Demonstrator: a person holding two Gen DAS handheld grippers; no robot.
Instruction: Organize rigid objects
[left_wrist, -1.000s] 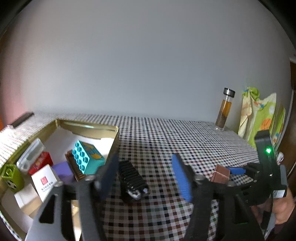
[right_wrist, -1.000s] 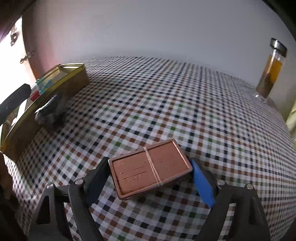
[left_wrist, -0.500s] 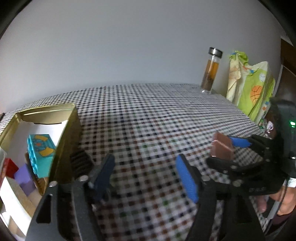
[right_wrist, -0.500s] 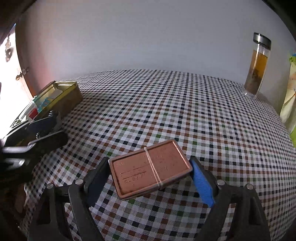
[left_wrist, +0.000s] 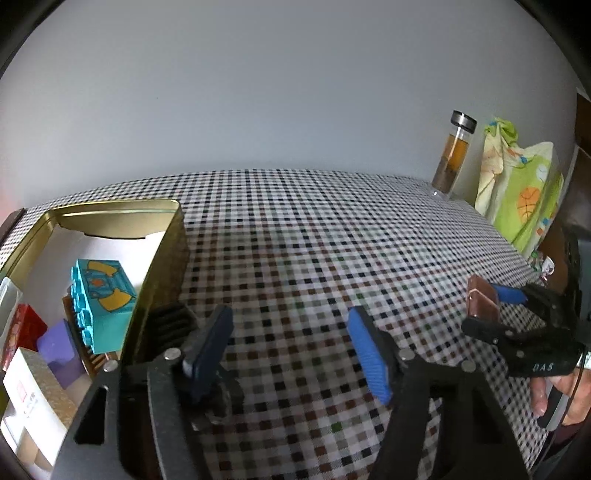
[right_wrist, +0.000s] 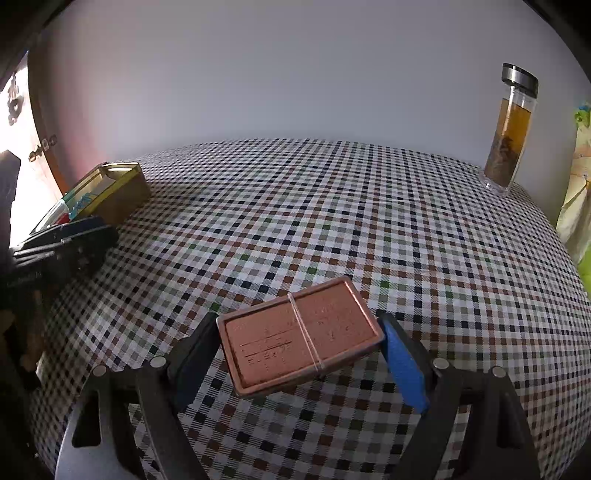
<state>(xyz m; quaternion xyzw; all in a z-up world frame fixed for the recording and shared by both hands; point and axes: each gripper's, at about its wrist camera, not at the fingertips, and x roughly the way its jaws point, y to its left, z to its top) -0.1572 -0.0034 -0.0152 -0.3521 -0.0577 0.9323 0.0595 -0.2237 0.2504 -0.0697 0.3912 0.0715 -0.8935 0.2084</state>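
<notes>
Your right gripper (right_wrist: 295, 354), jaws clamped lengthwise on the flat copper-coloured rectangular tin (right_wrist: 300, 334), sits well right of the open gold metal box (right_wrist: 110, 188) across the bench.

The right gripper (left_wrist: 495, 306) body reads "DAS"; other markings are illegible.

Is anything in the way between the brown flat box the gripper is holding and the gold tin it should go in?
Partly. The right gripper holds the copper case above bare checkered cloth, but the left gripper sits right in front of the gold tin, with a black ribbed object beside the tin's wall.
</notes>
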